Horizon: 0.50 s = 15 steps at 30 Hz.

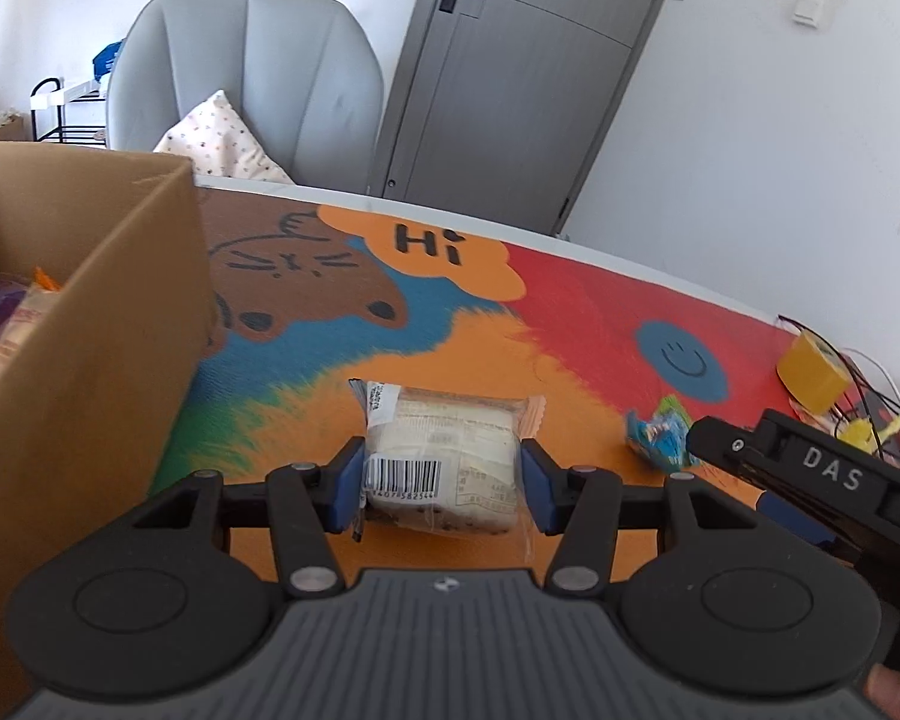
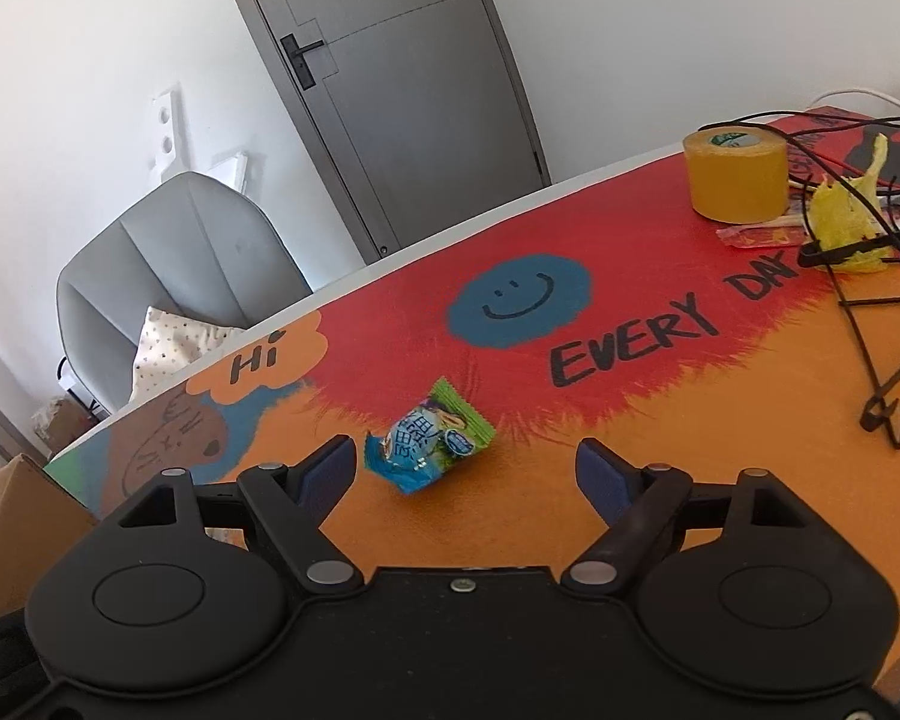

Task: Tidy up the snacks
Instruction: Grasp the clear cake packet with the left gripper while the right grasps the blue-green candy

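Observation:
A clear-wrapped white cake snack (image 1: pixel 444 456) with a barcode lies on the colourful table mat. My left gripper (image 1: pixel 441 486) has its blue pads on both sides of the pack and is shut on it. A small blue-green candy packet (image 2: pixel 429 444) lies on the mat; it also shows in the left wrist view (image 1: pixel 660 435). My right gripper (image 2: pixel 465 477) is open, its fingers to either side just short of the candy packet. A cardboard box (image 1: pixel 90 324) with several snacks inside stands at the left.
A yellow tape roll (image 2: pixel 738 177), a crumpled yellow wrapper (image 2: pixel 843 219) and black cables (image 2: pixel 870 324) sit at the right of the table. A grey chair (image 1: pixel 252 78) with a pillow stands behind the far edge, by a grey door (image 1: pixel 510 72).

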{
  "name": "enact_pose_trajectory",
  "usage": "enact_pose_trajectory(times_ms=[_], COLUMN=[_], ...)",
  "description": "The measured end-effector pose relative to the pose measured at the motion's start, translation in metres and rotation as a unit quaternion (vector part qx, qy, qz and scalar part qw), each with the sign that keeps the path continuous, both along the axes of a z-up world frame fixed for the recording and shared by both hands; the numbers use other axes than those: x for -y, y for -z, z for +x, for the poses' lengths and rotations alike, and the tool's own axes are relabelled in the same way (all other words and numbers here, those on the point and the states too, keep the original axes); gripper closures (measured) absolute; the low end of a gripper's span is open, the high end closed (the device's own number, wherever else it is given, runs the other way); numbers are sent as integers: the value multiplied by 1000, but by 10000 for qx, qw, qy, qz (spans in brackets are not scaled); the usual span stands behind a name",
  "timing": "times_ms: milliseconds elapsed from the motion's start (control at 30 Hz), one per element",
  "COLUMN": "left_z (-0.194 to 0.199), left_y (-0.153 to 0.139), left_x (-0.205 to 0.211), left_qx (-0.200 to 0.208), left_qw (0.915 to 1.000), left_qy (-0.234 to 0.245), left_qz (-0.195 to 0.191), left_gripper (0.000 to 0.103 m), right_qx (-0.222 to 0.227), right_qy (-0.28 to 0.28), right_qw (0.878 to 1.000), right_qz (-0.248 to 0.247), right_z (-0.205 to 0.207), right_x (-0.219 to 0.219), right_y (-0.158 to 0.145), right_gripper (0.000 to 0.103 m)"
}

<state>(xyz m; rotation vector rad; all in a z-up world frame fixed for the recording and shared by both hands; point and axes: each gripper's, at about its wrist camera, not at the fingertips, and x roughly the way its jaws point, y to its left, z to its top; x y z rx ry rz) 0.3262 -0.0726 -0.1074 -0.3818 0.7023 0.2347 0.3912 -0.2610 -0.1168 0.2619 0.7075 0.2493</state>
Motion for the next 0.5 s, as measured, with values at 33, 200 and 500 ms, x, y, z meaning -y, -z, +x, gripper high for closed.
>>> enact_pose_trajectory(times_ms=[33,200,500], left_z=[0,4,3], left_y=[0,3,4], left_x=[-3,-13,-14], left_qx=[7,-57,-70], left_qw=[10000,9998,9996], left_qy=[-48,-165,-154], left_qz=[-15,-99,-209], left_gripper=[50,50,50], right_qx=[3,-9,23], right_qy=[-12,-70,-206], right_qw=[10000,9994,9975], right_qz=[-46,-343,-675], right_z=[2,16,17], right_x=[-4,-20,-32], right_y=[1,7,10], right_gripper=[16,14,59])
